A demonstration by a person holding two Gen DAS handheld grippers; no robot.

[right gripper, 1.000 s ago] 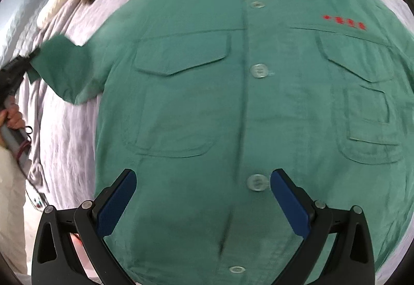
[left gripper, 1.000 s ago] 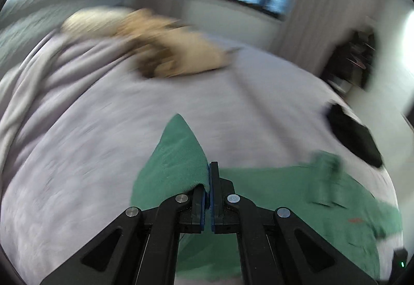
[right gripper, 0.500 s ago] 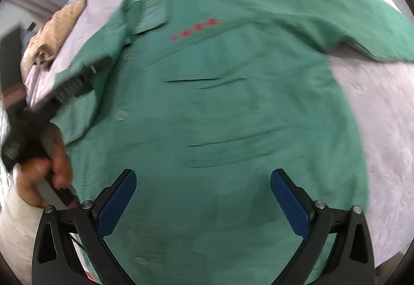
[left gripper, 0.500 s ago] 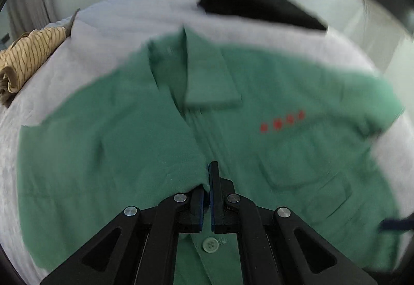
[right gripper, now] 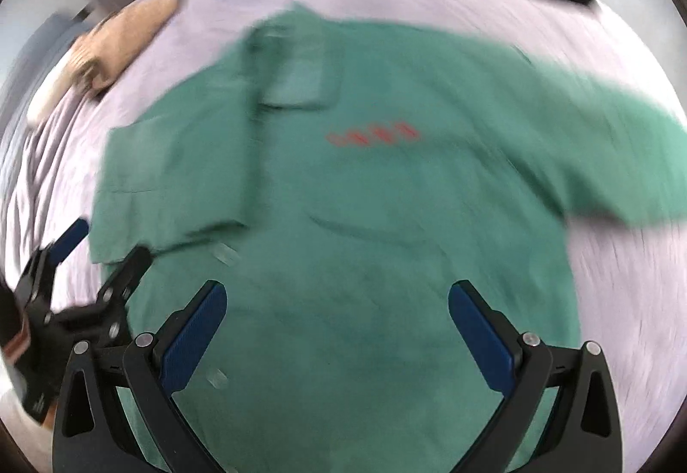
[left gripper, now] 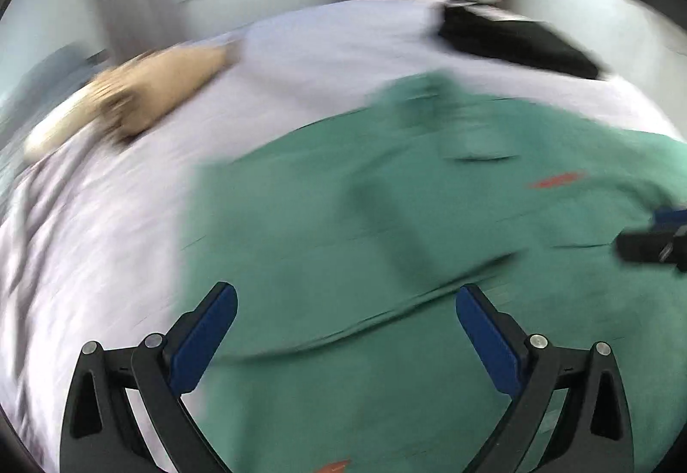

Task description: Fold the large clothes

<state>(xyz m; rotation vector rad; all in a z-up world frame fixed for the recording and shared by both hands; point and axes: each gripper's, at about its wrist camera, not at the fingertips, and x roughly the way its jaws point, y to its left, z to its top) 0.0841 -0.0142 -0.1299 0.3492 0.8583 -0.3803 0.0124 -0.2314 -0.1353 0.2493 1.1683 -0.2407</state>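
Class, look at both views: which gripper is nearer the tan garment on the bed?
Left. The left gripper sits at the shirt's edge toward the tan garment; the right gripper hangs over the shirt's middle.

Matt green cloth shirt (right gripper: 365, 215) lies on a pale, faintly wrinkled, soft cloth bedcover (right gripper: 472, 9).

Each gripper, the left gripper (left gripper: 345, 333) and the right gripper (right gripper: 337, 329), has 2 black angular skeleton arms with triangular cut-outs, round silver screw heads at the joints, and flat blue pads (left gripper: 204, 333) lining the finger insides.
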